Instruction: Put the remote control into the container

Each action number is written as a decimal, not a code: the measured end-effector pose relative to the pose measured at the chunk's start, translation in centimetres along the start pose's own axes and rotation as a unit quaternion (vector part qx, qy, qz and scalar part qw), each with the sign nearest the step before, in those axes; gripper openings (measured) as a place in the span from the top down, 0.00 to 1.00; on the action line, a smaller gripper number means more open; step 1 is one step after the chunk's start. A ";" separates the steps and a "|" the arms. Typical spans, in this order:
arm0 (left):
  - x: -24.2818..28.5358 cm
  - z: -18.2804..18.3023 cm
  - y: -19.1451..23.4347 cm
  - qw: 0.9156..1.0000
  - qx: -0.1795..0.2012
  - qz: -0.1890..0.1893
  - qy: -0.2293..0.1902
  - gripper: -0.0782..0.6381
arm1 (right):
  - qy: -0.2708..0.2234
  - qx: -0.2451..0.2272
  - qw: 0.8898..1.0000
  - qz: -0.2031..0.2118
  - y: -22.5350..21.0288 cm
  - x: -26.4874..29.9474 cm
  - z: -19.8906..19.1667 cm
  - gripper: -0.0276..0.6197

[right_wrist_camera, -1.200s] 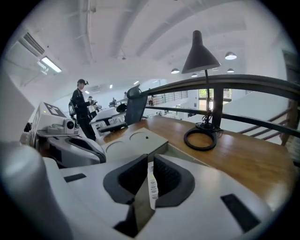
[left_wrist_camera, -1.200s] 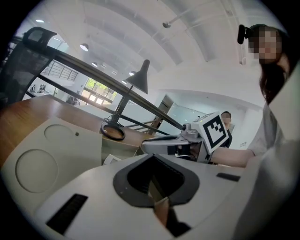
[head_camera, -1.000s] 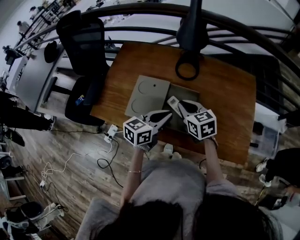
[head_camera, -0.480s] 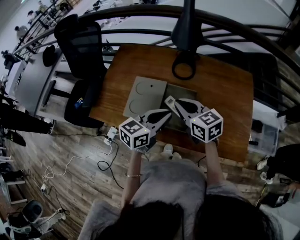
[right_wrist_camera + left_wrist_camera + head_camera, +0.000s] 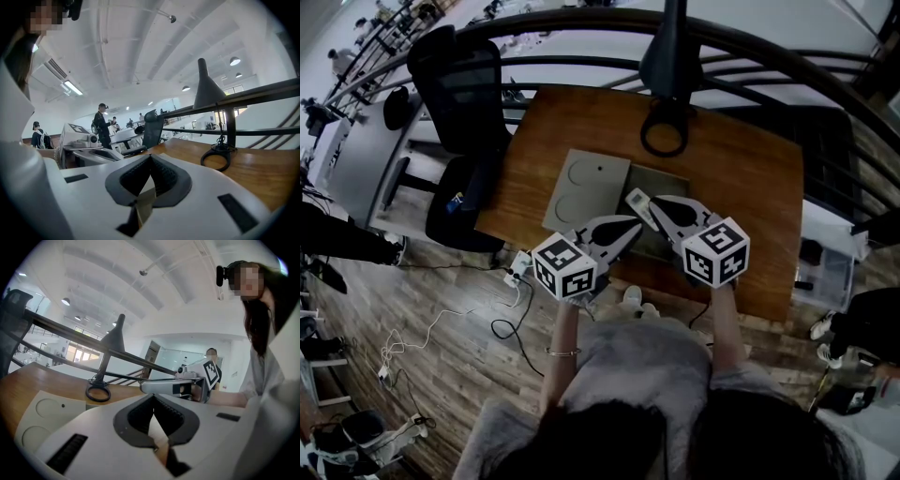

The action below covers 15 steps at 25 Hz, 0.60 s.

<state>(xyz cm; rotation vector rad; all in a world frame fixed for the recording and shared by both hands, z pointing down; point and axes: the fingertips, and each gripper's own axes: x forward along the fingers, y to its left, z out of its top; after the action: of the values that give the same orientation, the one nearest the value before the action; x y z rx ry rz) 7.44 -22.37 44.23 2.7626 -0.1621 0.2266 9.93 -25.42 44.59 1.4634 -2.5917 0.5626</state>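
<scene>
Judged the placing step as good as finished. Read the left gripper (image 5: 633, 226) and the right gripper (image 5: 656, 202) as both closed tip to tip on nothing, with only bare wood glimpsed through the gap behind the pads in each gripper view. Made out, just past the right gripper's tip, a small pale oblong taken for the remote control (image 5: 635, 199), lying at the far-left corner of the open grey-green rectangular container (image 5: 673, 184); could not tell whether flat on the bottom or propped against the wall. Expected the next move to ask for little: drawing both grippers back clear of the container, or, should closing be wanted, reaching left for the flat beige panel (image 5: 586, 183) with two round impressions, apparently the lid, lying just beside the container. Held side by side over the near half of the brown wooden table (image 5: 750, 187), marker cubes toward the person, jaws aimed away and only slightly downward, tips angled toward each other above the container and apparently touching nothing. Noted farther off a black ring (image 5: 666, 139) at the foot of a dark post (image 5: 673, 47), and beyond the table's left corner a black mesh office chair (image 5: 459, 84).
</scene>
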 end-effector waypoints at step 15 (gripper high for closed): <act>-0.5 0.1 -0.7 1.000 0.006 0.001 -0.002 0.89 | -0.009 -0.013 1.000 0.011 1.0 -0.5 0.5 0.91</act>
<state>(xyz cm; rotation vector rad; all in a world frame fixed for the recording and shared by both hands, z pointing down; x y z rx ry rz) 7.07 -21.67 43.79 2.7750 -0.1643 0.2226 9.37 -24.73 43.77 1.4423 -2.6213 0.5194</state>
